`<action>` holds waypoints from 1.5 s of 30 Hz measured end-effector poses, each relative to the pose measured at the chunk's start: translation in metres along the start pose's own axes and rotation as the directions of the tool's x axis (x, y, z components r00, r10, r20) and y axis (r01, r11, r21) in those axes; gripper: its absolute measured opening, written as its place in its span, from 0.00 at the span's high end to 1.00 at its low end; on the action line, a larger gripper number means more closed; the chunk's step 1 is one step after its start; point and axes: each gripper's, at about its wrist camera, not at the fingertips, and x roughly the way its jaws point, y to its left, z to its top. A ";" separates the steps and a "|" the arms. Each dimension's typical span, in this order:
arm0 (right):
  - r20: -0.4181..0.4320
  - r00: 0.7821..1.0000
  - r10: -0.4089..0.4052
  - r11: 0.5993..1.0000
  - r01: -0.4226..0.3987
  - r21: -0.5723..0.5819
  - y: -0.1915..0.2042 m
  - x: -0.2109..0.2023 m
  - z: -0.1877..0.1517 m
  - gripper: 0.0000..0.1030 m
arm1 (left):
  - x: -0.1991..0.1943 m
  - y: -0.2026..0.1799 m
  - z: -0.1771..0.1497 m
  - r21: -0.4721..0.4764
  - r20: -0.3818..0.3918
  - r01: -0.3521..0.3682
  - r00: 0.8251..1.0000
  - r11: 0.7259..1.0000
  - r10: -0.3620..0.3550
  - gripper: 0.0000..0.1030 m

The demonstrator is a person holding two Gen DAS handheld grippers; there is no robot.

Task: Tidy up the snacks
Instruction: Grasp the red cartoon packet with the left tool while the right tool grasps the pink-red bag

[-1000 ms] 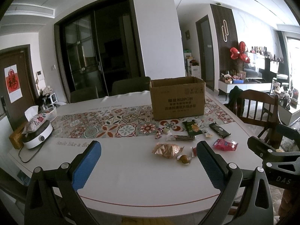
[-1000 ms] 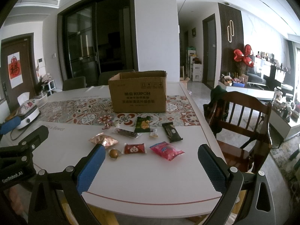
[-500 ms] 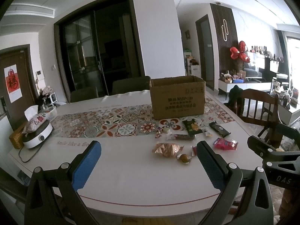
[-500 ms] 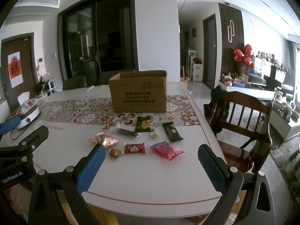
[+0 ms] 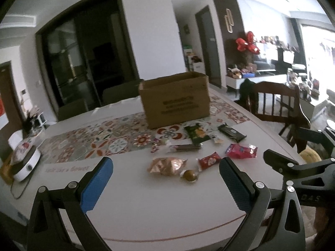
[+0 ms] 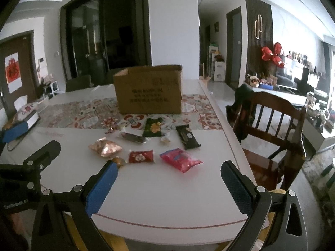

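Note:
Several snack packets lie loose on the white table in front of an open cardboard box (image 5: 175,101) (image 6: 148,91). Among them are a copper foil bag (image 5: 166,165) (image 6: 104,147), a small red packet (image 5: 209,159) (image 6: 140,156), a pink bag (image 5: 240,151) (image 6: 180,160), a green packet (image 5: 196,134) (image 6: 153,127), a black bar (image 5: 231,132) (image 6: 187,137) and a round brown sweet (image 5: 189,175). My left gripper (image 5: 165,185) stands open near the front edge, short of the foil bag. Open too, my right gripper (image 6: 167,185) hovers just before the pink bag. Both hold nothing.
A patterned runner (image 5: 108,138) crosses the table under the box. A white appliance with a cord (image 5: 25,163) sits at the far left. A wooden chair (image 6: 272,125) stands close to the table's right side. Bare white table (image 6: 167,200) lies between grippers and snacks.
Both grippers have moved forward toward the snacks and tilted a little; the packets now look closer. Both stay open, and nothing on the table has shifted.

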 end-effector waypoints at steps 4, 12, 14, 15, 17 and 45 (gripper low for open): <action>-0.030 1.000 -0.006 1.000 0.006 -0.003 -0.012 0.020 -0.002 0.03 | 0.021 -0.014 0.000 0.046 -0.018 0.055 0.998 0.997 -0.054 0.01; -0.094 0.996 -0.001 0.999 -0.002 -0.034 -0.026 0.059 -0.001 0.03 | 0.065 -0.040 -0.003 0.152 -0.090 0.161 0.985 0.975 -0.148 0.07; -0.115 0.993 0.003 0.999 -0.008 -0.043 -0.028 0.068 -0.001 0.03 | 0.075 -0.045 -0.005 0.179 -0.107 0.175 0.982 0.968 -0.158 0.09; -0.125 0.992 0.003 0.999 -0.009 -0.048 -0.028 0.073 -0.001 0.03 | 0.079 -0.048 -0.005 0.188 -0.115 0.182 0.980 0.965 -0.163 0.09; -0.147 0.989 0.004 0.998 -0.014 -0.069 -0.030 0.084 -0.001 0.03 | 0.090 -0.052 -0.007 0.205 -0.137 0.202 0.975 0.958 -0.176 0.11; -0.323 0.941 0.102 0.984 -0.143 -0.106 -0.038 0.169 0.001 0.28 | 0.182 -0.072 -0.015 0.171 -0.356 0.398 0.878 0.901 -0.320 0.35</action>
